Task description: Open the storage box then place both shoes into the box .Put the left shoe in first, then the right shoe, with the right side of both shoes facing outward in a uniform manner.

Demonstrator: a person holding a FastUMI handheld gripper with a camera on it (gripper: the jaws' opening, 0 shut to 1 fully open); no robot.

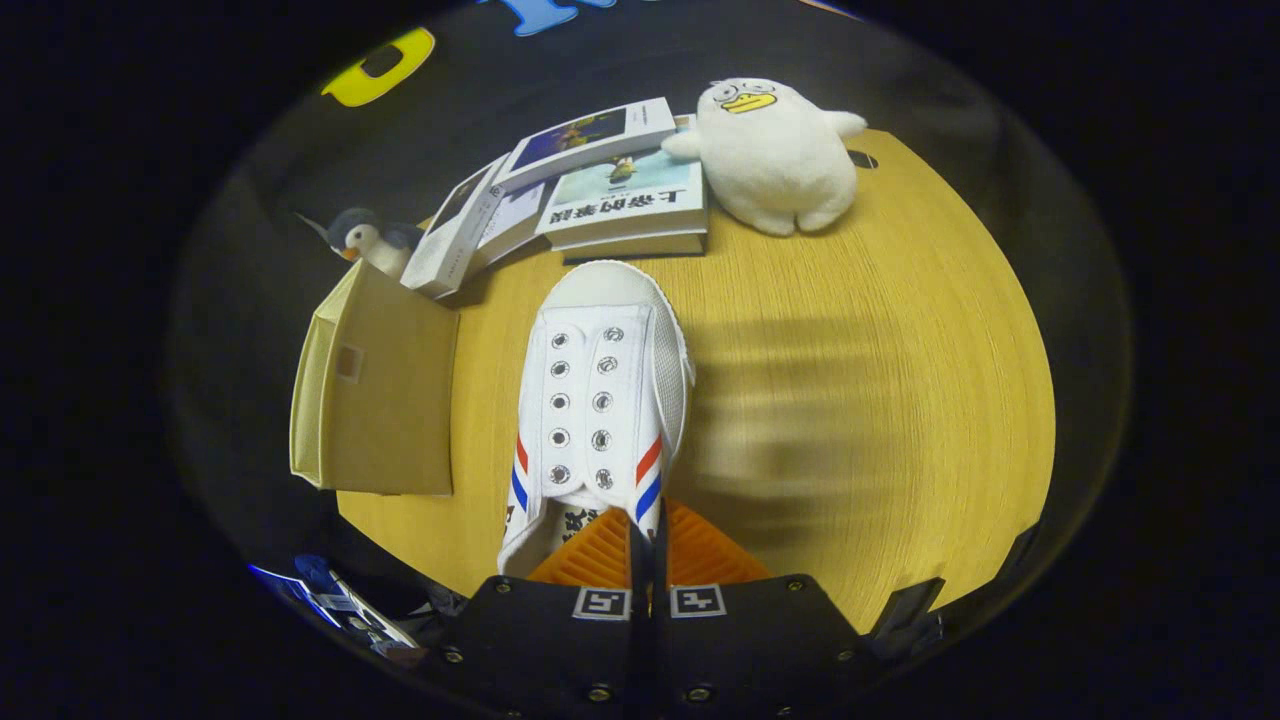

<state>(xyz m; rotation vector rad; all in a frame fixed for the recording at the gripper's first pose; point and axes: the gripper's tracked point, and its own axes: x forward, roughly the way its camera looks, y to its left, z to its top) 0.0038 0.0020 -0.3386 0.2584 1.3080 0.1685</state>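
A white canvas shoe (600, 390) with red and blue side stripes and empty eyelets stretches away from my fingers, toe pointing toward the books. My gripper (646, 545) is shut on the shoe's collar, with the thin side wall pinched between both fingers near the heel opening. The shoe looks lifted above the wooden table (880, 400). Left of the shoe, a beige fabric storage box (385, 400) stands at the table's left edge. I cannot tell from here whether its lid is open.
Beyond the shoe's toe lie several books (620, 200), some stacked and some leaning. A white plush duck (775, 155) sits to their right. A small penguin toy (365, 240) stands behind the box. Bare tabletop spreads out to the right of the shoe.
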